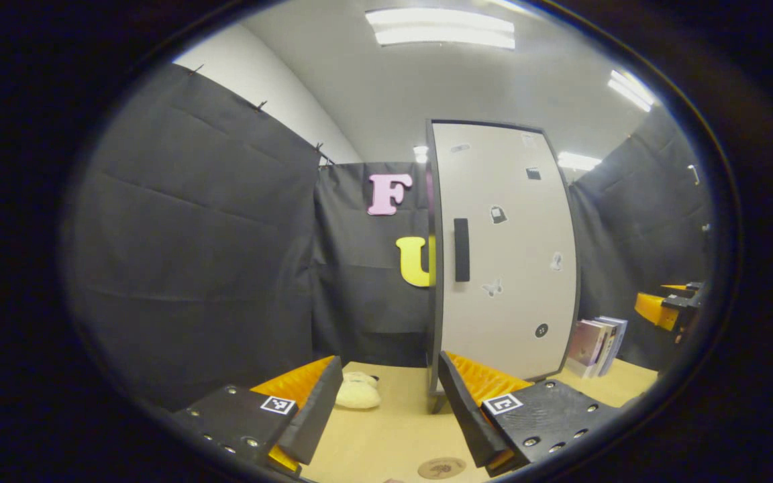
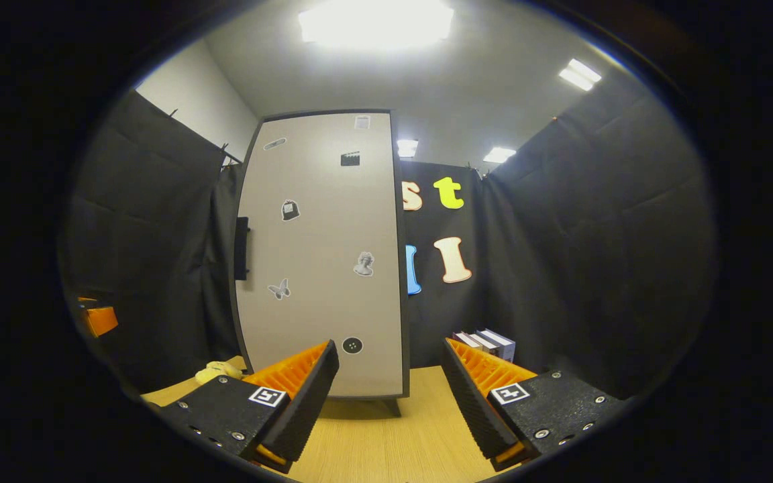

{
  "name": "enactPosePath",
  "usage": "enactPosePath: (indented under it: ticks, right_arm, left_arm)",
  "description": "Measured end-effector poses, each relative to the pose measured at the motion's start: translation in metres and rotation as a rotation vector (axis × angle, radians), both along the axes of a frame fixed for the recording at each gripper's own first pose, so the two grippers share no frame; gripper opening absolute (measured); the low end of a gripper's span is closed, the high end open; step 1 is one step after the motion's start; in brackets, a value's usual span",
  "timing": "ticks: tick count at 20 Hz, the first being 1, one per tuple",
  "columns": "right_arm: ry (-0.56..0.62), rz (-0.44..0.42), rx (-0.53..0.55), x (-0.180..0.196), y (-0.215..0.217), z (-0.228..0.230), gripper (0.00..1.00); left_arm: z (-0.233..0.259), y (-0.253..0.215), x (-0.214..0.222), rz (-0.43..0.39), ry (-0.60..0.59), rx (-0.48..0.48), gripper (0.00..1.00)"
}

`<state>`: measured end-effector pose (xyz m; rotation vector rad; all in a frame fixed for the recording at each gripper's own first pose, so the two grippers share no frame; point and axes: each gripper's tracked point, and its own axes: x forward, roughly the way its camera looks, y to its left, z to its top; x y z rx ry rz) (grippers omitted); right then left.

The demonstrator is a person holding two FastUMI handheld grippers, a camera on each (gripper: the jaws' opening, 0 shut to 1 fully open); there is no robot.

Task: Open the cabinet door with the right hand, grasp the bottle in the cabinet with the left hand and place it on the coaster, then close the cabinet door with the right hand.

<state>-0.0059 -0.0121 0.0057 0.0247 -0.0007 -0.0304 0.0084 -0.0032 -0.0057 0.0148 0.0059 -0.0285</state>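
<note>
— Standing upright on the tabletop, the cabinet is seen with its pale door shut; the bottle cannot be made out, so its place cannot be told.

— Is the handle touched by anything?

— It is not. The dark handle is seen on the door's left edge, and both tools are held well apart from it.

— How are the tools set?

— The left tool is held with its jaws spread wide and nothing between them. The right tool is likewise held wide, with nothing gripped.

— What smaller things are noted?

— Books are stood just beside the cabinet's right side. A pale soft object is laid on the tabletop near the cabinet's left foot. The round coaster is seen flat on the tabletop, near the left tool's fingers.
</note>
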Motion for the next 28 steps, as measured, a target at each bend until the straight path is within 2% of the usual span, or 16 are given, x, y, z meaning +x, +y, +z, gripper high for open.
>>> enactPosePath:
  ticks: [2, 3, 5, 8, 9, 10, 12, 14, 15, 16, 17, 26, 28]
  right_arm:
    - [0.001, -0.006, 0.005, 0.000, -0.001, 0.000, 0.95]
    - [0.000, -0.010, 0.007, 0.000, -0.003, 0.000, 0.95]
    - [0.004, -0.012, 0.011, 0.000, -0.004, -0.001, 0.95]
    - [0.009, -0.004, 0.019, 0.000, -0.002, -0.003, 0.95]
    - [0.011, -0.003, 0.018, 0.001, -0.002, -0.004, 0.95]
    - [0.012, -0.001, 0.015, 0.001, 0.000, -0.003, 0.95]
    - [0.011, 0.011, 0.015, 0.003, 0.005, -0.001, 0.95]
    - [0.007, 0.034, 0.020, 0.009, 0.015, 0.004, 0.95]
    - [0.004, 0.050, 0.020, 0.012, 0.020, 0.008, 0.95]
    - [0.001, 0.063, 0.019, 0.016, 0.025, 0.011, 0.95]
    - [-0.004, 0.076, 0.019, 0.020, 0.029, 0.016, 0.95]
    - [-0.049, 0.168, 0.052, 0.065, 0.076, 0.052, 0.95]
    - [-0.052, 0.194, 0.051, 0.075, 0.090, 0.058, 0.95]
  left_arm:
    - [0.002, -0.003, 0.002, -0.007, -0.003, 0.001, 0.89]
    - [0.002, -0.006, 0.003, -0.014, -0.003, 0.004, 0.86]
    - [0.005, -0.011, 0.003, -0.025, -0.009, 0.014, 0.89]
    - [0.007, -0.018, 0.003, -0.041, -0.019, 0.019, 0.89]
    - [0.009, -0.019, 0.003, -0.043, -0.021, 0.020, 0.86]
    - [0.008, -0.019, 0.003, -0.044, -0.021, 0.020, 0.89]
    - [0.009, -0.018, 0.003, -0.044, -0.021, 0.016, 0.86]
    - [0.011, -0.016, 0.002, -0.039, -0.027, 0.018, 0.89]
    - [0.013, -0.014, 0.001, -0.035, -0.031, 0.021, 0.89]
    - [0.015, -0.012, -0.001, -0.032, -0.035, 0.025, 0.82]
    - [0.017, -0.009, -0.002, -0.029, -0.037, 0.028, 0.82]
    - [0.016, 0.028, -0.023, 0.051, -0.034, 0.046, 0.82]
    - [0.014, 0.039, -0.029, 0.078, -0.028, 0.047, 0.85]
